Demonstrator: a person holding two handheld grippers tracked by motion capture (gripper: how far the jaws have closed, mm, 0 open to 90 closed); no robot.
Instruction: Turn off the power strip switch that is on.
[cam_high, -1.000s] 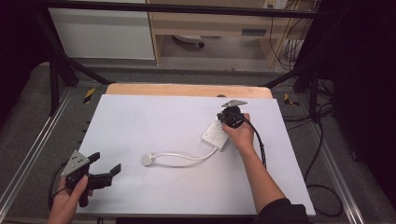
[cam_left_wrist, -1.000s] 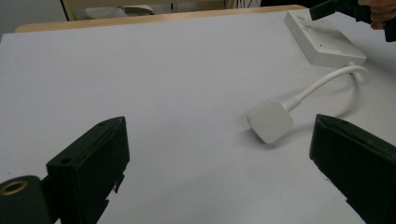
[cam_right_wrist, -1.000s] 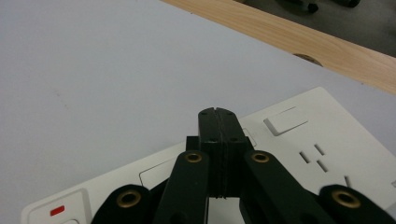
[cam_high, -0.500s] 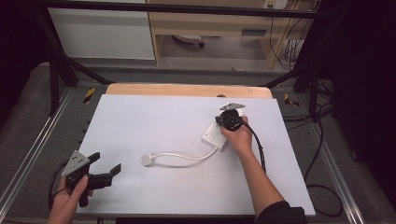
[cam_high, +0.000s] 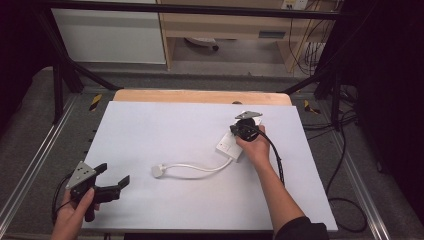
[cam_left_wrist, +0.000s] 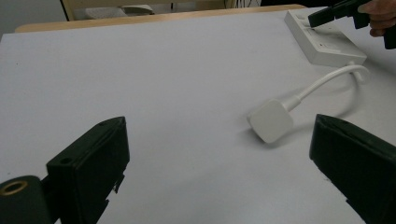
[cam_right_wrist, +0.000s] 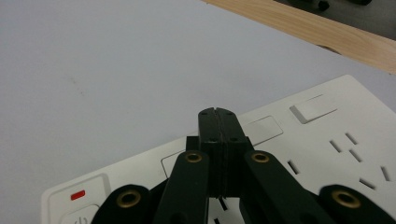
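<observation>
A white power strip (cam_high: 229, 146) lies at the right of the white mat, with its white cable (cam_high: 200, 169) curving left to a loose white plug (cam_high: 159, 171). My right gripper (cam_high: 236, 132) is shut, with nothing between its jaws. Its closed tips (cam_right_wrist: 218, 114) rest on or just above the strip's face (cam_right_wrist: 327, 154), beside the switches; I cannot tell whether they touch. My left gripper (cam_high: 114, 174) is held open low over the mat's front left corner and holds nothing. In the left gripper view the plug (cam_left_wrist: 271, 120) lies ahead, right of centre between the wide jaws, with the strip (cam_left_wrist: 327, 46) and right gripper (cam_left_wrist: 322, 18) beyond.
The white mat (cam_high: 165, 130) covers a wooden table whose bare edge (cam_high: 200, 96) shows at the back. Metal frame rails (cam_high: 30, 165) run along both sides. Black cables (cam_high: 345, 200) lie on the floor at the right.
</observation>
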